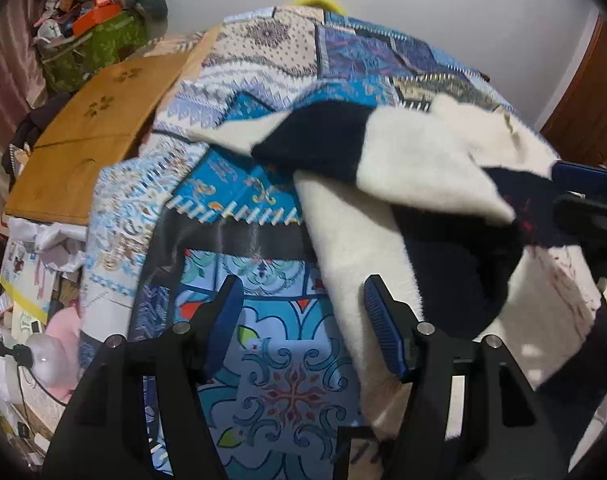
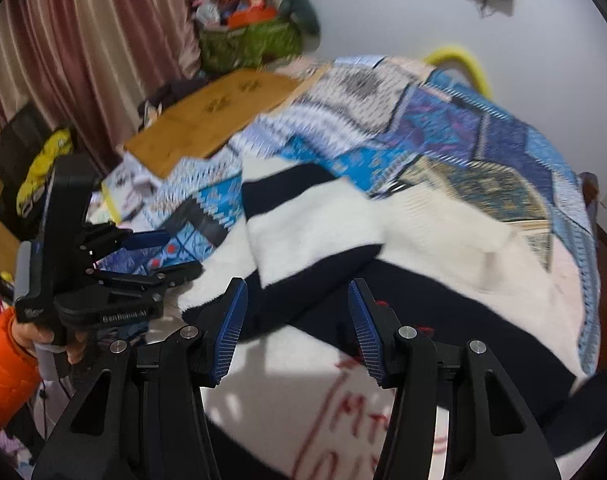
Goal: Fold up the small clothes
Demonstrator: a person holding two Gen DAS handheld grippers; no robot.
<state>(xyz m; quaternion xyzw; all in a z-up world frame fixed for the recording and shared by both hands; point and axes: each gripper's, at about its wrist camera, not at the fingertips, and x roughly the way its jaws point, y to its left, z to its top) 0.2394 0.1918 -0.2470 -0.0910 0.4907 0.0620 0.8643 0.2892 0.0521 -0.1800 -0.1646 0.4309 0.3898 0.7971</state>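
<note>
A patterned blue cloth (image 1: 263,200) carries a black-and-white garment (image 1: 423,152) at three o'clock; left gripper (image 1: 303,320) and right gripper (image 2: 297,328) hang released, empty.

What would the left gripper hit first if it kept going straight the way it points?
Probably the patterned tablecloth: the open left gripper aims at it, with the black-and-white garment's white edge just beside its right finger. Depth is unclear.

Left wrist: looking steeply down, close over the patterned cloth (image 1: 263,200).
Right wrist: facing down, close above the sweater (image 2: 323,220).
Shared: both are showing cloth and sweater.
</note>
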